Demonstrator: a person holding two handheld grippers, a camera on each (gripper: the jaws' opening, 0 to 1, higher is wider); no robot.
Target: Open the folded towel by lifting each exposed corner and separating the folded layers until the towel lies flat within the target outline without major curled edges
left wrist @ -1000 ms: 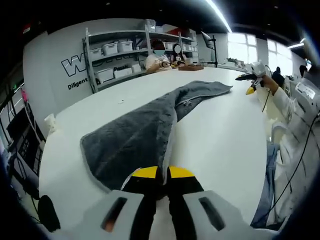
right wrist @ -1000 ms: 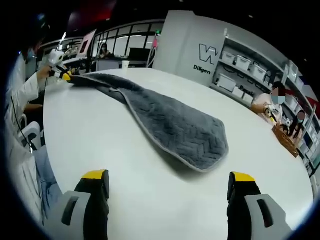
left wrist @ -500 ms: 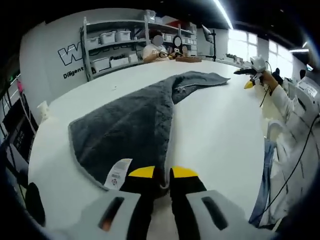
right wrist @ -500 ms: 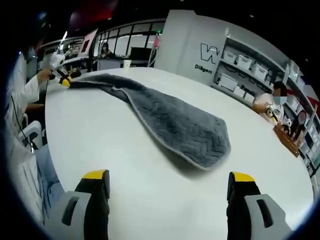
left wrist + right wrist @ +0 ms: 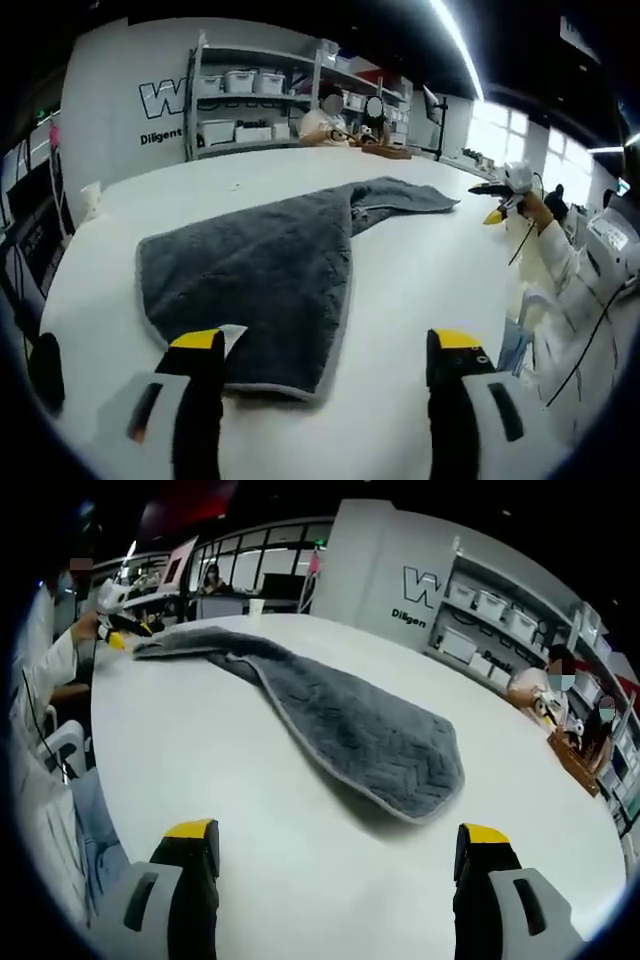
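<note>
Along the white surface [image 5: 420, 290] the grey towel [image 5: 260, 270] lies stretched as a long band, running from one end near the person's edge towards the other claw at the far end. In the left gripper view the left claw [image 5: 318, 352] stands released, jaws wide apart, just short of the towel's broad near hem, where a white label [image 5: 232, 338] pokes out beside the left jaw. In the right gripper view the right claw [image 5: 340, 842] is likewise released over bare surface, apart from the rounded end of the towel [image 5: 350, 730].

The towel looks partly unfolded at most: the broad end is spread, while the far half narrows and folds over itself, with a seam [image 5: 352, 215] where layers overlap. No target outline can be made out from here, perhaps lost to the fisheye view.

To do this step well, I would take a single layer at an exposed corner of the folded-over half, not the whole stack, lift it only enough to clear the layer beneath, and carry it sideways across the band's long axis. Pinning the spread end with the other claw should prevent dragging. Edges may curl at the hem, so finish with a light outward pull.
</note>
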